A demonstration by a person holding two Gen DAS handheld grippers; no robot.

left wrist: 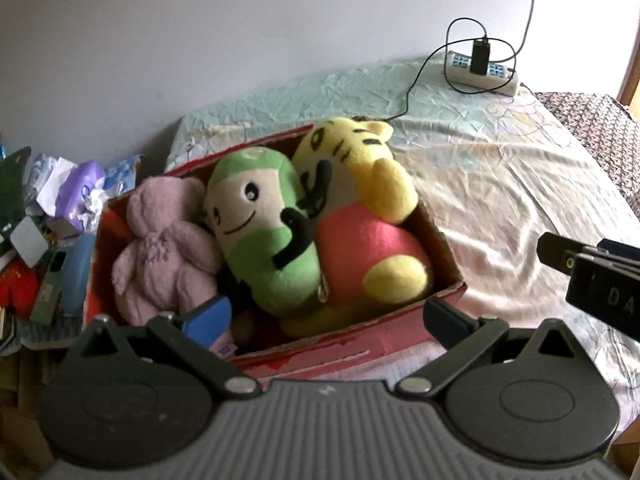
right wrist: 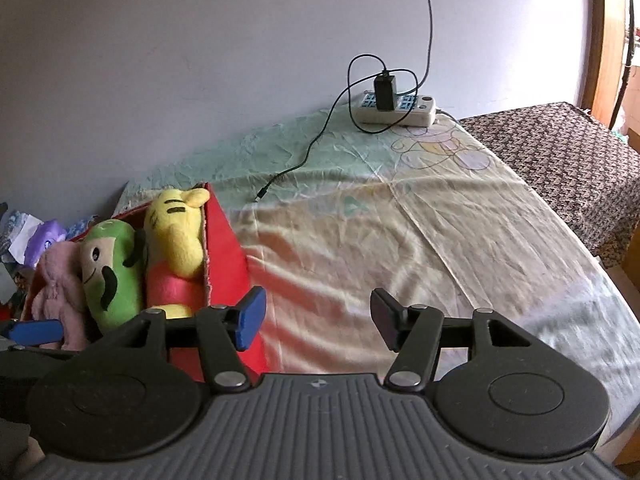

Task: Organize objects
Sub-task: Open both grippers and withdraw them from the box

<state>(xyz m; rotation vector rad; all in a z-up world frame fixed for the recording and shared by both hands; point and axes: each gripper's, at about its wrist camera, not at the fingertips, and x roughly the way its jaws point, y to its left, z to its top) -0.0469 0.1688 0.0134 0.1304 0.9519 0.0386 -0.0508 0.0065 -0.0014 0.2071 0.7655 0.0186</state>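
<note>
Nearest the lens, the right gripper (right wrist: 318, 322) stands with its jaws spread wide and nothing between them, only bare sheet beneath; it hangs just past the right-hand wall of the red box (right wrist: 228, 248). Likewise the left gripper (left wrist: 330, 318) is wide open and empty, its blue pad over the box's near end and its dark pad beside the box's near right corner, the whole claw poised above the toys without touching any that can be seen. Inside the box three soft toys lie side by side and fill it: the pink plush (left wrist: 160, 240) against the left wall, the green plush (left wrist: 264, 232) in the middle, and the yellow tiger plush (left wrist: 360, 208) against the right wall, its head overhanging the far rim. Outward from there, the box sits at the left end of the bed (right wrist: 440, 240), close to the wall, and the sheet to its right is bare as far as the power strip (right wrist: 396, 110) at the far edge, with a loose cable (right wrist: 296, 164) trailing toward the box. Off the bed's left edge lies a heap of clutter (left wrist: 60, 208). By my judgement the packing step looks finished. The next move probably calls for finding any leftover item, or squaring the box up, taking care not to snag the cable.
</note>
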